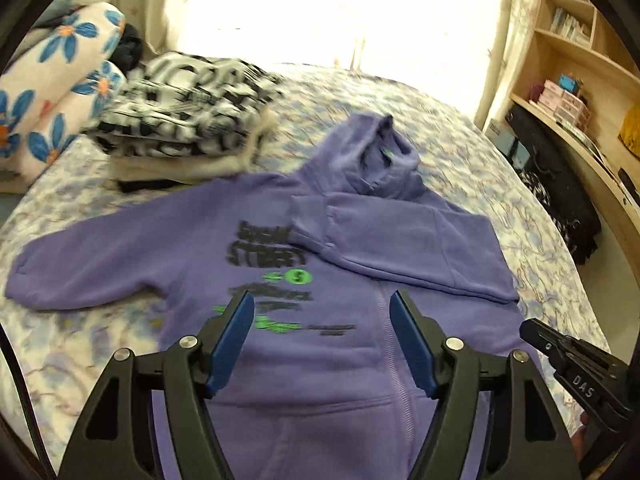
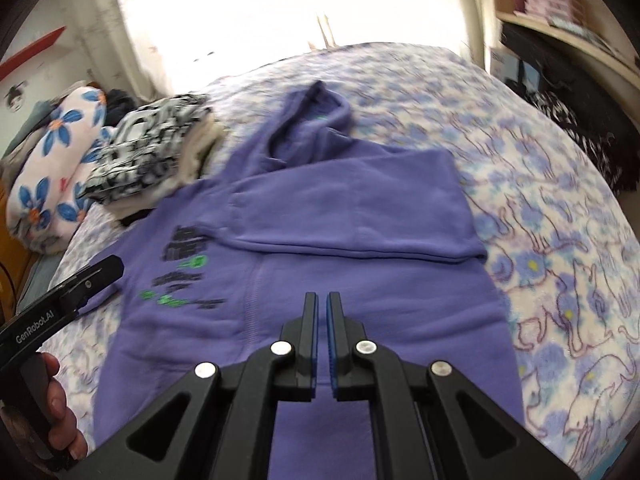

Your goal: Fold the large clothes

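Note:
A purple hoodie [image 1: 280,280] with black and green print lies flat on the bed, hood away from me. Its right sleeve [image 1: 400,236] is folded across the chest; its left sleeve [image 1: 80,264] lies stretched out to the left. It also shows in the right wrist view [image 2: 360,272], with the folded sleeve [image 2: 352,208] on top. My left gripper [image 1: 322,304] is open and empty above the hoodie's front. My right gripper [image 2: 322,300] is shut with nothing between its fingers, above the hoodie's lower part.
A stack of folded black-and-white clothes [image 1: 188,116] sits on the bed behind the hoodie's left shoulder. A rolled flower-print blanket [image 1: 52,92] lies at the far left. Wooden shelves [image 1: 580,64] and dark clothing [image 1: 560,196] stand along the bed's right side.

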`<state>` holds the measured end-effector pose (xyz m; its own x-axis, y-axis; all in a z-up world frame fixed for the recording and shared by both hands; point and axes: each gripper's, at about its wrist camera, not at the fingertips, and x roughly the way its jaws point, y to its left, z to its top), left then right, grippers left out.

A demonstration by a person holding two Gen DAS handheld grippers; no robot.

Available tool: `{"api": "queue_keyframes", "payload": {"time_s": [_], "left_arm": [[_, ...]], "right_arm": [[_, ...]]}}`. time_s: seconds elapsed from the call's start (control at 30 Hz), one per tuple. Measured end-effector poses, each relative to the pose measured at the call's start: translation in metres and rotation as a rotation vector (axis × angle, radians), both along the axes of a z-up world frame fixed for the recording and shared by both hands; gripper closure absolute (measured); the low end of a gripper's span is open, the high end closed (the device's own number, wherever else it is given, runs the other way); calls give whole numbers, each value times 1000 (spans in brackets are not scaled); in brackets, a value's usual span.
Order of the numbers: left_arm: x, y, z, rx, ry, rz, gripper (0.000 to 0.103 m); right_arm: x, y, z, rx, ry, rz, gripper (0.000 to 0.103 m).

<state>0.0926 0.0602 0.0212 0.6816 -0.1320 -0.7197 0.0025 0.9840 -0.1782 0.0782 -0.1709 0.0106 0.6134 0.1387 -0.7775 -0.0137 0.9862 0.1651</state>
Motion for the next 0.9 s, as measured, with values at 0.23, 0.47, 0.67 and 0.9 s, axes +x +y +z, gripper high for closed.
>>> {"api": "queue_keyframes", "payload": {"time_s": [0.23,0.47,0.67,0.9], "left_arm": [[-44,51,18,17,-45,112,23],[-66,89,17,44,-57,161,23],[-67,122,3,-9,-30,184,23],[-55,182,-36,-189,23,169,23]], "right_arm": [[-20,59,21,-72,-64,83,81],[-26,109,24,-97,-76,171,79],[-21,143,22,-119,-89,220,79],[-3,181,8,-114,-81,259,79]]}}
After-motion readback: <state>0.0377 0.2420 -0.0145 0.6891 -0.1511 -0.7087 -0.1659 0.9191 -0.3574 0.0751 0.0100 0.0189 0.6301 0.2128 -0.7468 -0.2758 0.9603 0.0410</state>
